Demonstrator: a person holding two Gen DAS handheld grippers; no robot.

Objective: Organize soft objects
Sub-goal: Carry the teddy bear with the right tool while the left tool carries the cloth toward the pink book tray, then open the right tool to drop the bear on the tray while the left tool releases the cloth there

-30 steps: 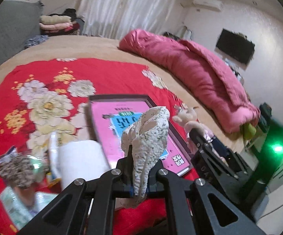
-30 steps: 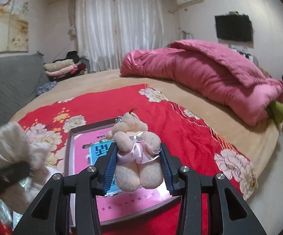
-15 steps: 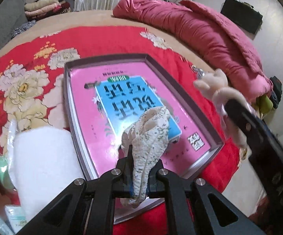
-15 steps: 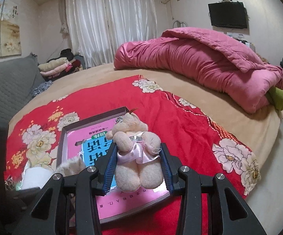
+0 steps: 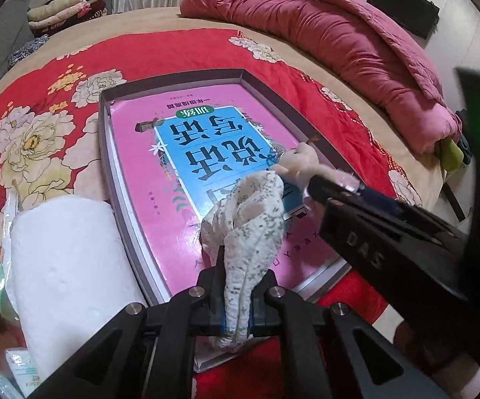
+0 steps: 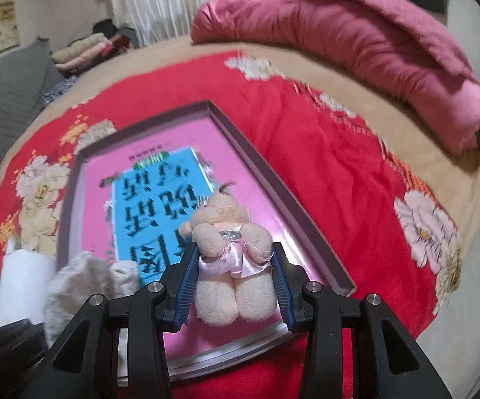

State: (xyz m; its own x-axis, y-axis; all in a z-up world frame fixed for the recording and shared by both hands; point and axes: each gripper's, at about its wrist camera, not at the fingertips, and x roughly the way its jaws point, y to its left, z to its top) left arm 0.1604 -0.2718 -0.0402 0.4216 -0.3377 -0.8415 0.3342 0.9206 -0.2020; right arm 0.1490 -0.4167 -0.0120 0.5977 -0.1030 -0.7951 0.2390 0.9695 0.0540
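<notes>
My left gripper [image 5: 238, 294] is shut on a white speckled cloth [image 5: 251, 229] and holds it above the near end of a shallow grey box [image 5: 105, 153] lined with a pink and blue book. My right gripper [image 6: 233, 277] is shut on a small beige teddy bear in a pink ribbon dress [image 6: 230, 256], held over the same box [image 6: 273, 186]. The bear [image 5: 301, 163] and the right gripper also show in the left wrist view, just right of the cloth. The cloth [image 6: 83, 279] shows at the lower left of the right wrist view.
The box lies on a red floral blanket [image 5: 40, 106] on a round bed. A white paper roll [image 5: 63, 266] and small packets lie left of the box. A rolled pink quilt [image 5: 333, 36] lies at the far right. Folded clothes [image 5: 63, 10] sit at the back.
Both grippers have tilted down and moved over the box. The cloth and the bear now hang closer to the pink book, and the right gripper has come in beside the left.
</notes>
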